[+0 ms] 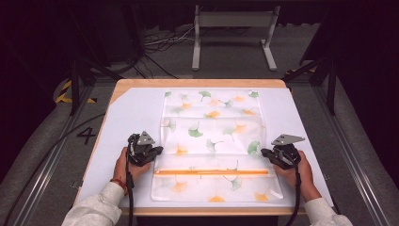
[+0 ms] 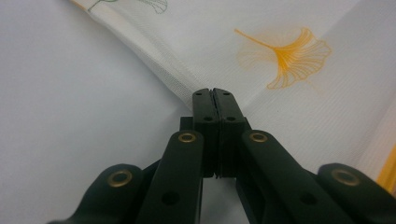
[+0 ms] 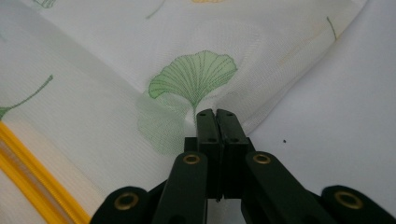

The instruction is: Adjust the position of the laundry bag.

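While both my left fingers (image 2: 213,100) and right fingers (image 3: 216,122) pinch the cloth's (image 1: 211,136) side edges, I should lift evenly, keeping it taut.

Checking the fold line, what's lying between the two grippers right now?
The leaf-print mesh bag spans between left gripper and right gripper, high view.

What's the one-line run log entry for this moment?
left gripper: shut on mesh bag left edge | right gripper: shut on bag right edge | bag: flat on table, orange zipper near person
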Demonstrator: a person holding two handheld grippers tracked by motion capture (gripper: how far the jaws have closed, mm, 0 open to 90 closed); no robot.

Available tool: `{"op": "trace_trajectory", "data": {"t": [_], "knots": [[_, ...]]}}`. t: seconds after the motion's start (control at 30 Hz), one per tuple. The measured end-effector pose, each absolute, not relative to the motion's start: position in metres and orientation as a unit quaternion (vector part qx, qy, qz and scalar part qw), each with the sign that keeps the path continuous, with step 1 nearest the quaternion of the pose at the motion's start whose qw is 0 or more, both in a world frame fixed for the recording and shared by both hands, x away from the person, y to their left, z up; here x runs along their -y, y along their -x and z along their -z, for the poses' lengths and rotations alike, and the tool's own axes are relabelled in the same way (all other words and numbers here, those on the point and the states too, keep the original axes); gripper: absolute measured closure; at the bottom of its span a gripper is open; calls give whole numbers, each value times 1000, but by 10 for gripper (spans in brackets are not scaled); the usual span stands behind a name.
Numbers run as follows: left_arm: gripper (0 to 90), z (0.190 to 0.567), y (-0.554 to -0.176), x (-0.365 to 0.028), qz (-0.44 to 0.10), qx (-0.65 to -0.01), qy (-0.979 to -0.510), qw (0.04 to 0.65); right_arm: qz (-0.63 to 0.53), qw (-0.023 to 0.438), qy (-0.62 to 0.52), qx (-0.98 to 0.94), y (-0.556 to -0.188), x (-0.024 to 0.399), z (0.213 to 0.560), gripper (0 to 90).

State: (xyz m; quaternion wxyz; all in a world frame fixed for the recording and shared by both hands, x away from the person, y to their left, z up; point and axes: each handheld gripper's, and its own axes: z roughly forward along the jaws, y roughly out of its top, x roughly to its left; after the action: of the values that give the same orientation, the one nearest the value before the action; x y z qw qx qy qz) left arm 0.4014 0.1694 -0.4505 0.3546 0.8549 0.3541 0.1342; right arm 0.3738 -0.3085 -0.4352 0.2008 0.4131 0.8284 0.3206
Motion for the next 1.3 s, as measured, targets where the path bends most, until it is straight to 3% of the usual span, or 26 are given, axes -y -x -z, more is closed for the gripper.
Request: {"op": "trace_trajectory", "data": {"t": [0.53,0.67,1.03,1.3], "knots": [[887,450,-405,-165,-135,-347,-855,360,-317,205,-423,-824,-374,314,433,894],[871,443,-401,-170,-140,-343,-848,378,-316,211,-425,-822,-374,313,433,839],[719,430,-390,-190,-157,-339,-837,400,-309,231,-413,-825,-370,311,430,711],[616,426,-380,-205,-169,-339,-832,406,-314,238,-401,-827,-366,310,429,669]]}}
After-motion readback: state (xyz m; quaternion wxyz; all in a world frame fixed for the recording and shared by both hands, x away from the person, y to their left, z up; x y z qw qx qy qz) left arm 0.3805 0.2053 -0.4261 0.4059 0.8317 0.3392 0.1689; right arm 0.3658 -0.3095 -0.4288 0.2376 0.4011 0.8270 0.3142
